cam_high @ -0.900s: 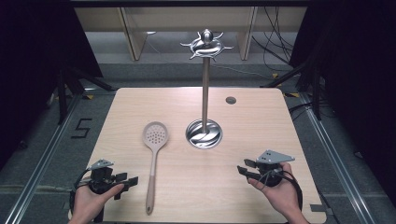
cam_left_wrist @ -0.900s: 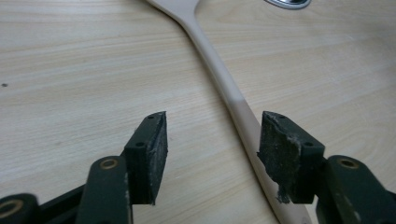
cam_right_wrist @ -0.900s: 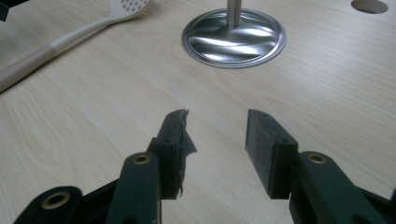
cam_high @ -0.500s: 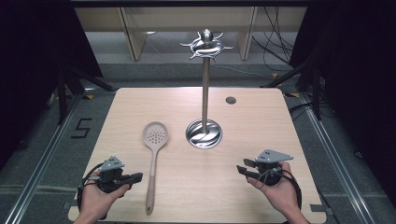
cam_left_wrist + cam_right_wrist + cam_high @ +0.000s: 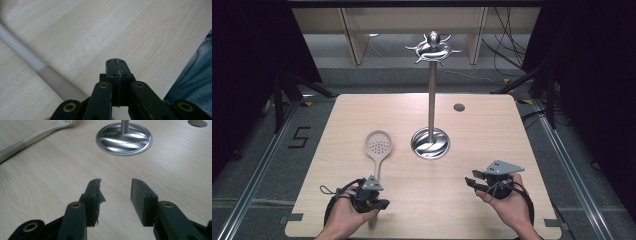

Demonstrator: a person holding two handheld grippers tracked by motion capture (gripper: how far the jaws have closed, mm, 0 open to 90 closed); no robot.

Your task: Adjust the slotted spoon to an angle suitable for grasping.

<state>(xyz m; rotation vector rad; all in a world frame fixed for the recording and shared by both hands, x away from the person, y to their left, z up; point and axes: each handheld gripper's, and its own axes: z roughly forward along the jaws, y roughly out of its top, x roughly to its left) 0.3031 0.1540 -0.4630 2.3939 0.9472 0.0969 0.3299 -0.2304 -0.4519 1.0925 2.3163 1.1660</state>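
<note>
A cream slotted spoon (image 5: pixel 378 146) lies on the wooden table (image 5: pixel 492 130), its handle pointing at the near edge. My left gripper (image 5: pixel 383 203) hovers over the handle's near end. In the left gripper view its jaws (image 5: pixel 116 65) are shut with nothing between them, and the handle (image 5: pixel 37 65) runs diagonally just to their left. My right gripper (image 5: pixel 476 182) rests at the near right, held in a hand. Its jaws (image 5: pixel 116 188) stand open and empty, aimed at the stand's round metal base (image 5: pixel 124 138).
A steel utensil stand (image 5: pixel 431 142) rises from the table's middle, with a tall pole and a crown of hooks (image 5: pixel 432 47) on top. A round cable hole (image 5: pixel 459 107) sits at the back right. Blue jeans (image 5: pixel 197 82) show past the near table edge.
My left gripper has moved right from the table's near-left corner and now sits over the spoon handle. The right gripper, spoon and stand have stayed in place.
</note>
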